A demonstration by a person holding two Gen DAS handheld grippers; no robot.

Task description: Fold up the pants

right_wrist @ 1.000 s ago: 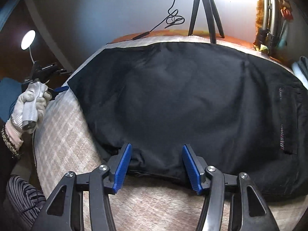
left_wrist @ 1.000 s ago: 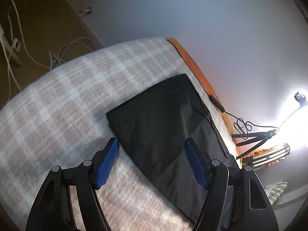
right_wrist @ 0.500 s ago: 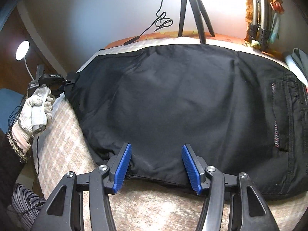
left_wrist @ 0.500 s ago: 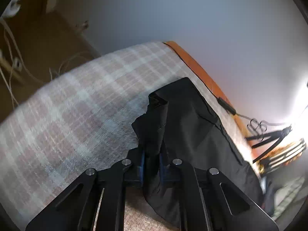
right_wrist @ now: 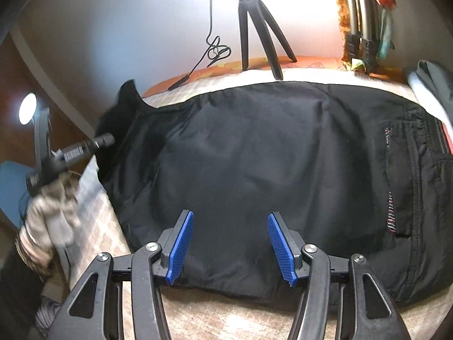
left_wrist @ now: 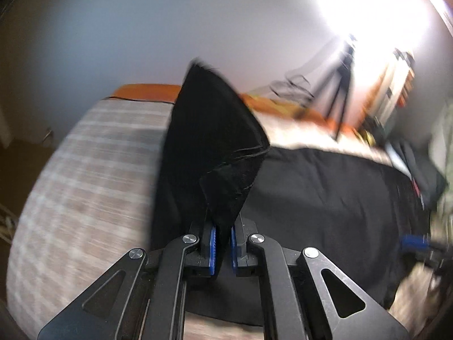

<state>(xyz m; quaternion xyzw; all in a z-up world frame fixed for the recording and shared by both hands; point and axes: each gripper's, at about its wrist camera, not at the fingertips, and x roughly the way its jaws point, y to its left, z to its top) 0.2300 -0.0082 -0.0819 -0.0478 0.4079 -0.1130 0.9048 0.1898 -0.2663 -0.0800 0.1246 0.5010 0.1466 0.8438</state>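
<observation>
Black pants (right_wrist: 269, 155) lie flat across a plaid blanket (left_wrist: 85, 170) on a bed, the waist and pockets to the right in the right wrist view. My left gripper (left_wrist: 223, 243) is shut on the leg end (left_wrist: 209, 130), which stands lifted off the blanket as a black peak. The same gripper (right_wrist: 104, 140) shows at the pants' left end, held by a gloved hand (right_wrist: 51, 215). My right gripper (right_wrist: 230, 249) is open over the pants' near edge, with cloth below its blue pads (right_wrist: 181, 246) but no pinch on it.
A black tripod (right_wrist: 254, 22) and a looped cable (right_wrist: 215, 51) stand on the orange bed edge by the white wall. A round lamp (right_wrist: 27, 109) glows at the left. Other clothes (right_wrist: 430, 85) lie at the far right.
The left gripper closed on the pants' leg end, then lifted it off the blanket and swung it toward the waist side while rolling. The right gripper shifted slightly and stayed open.
</observation>
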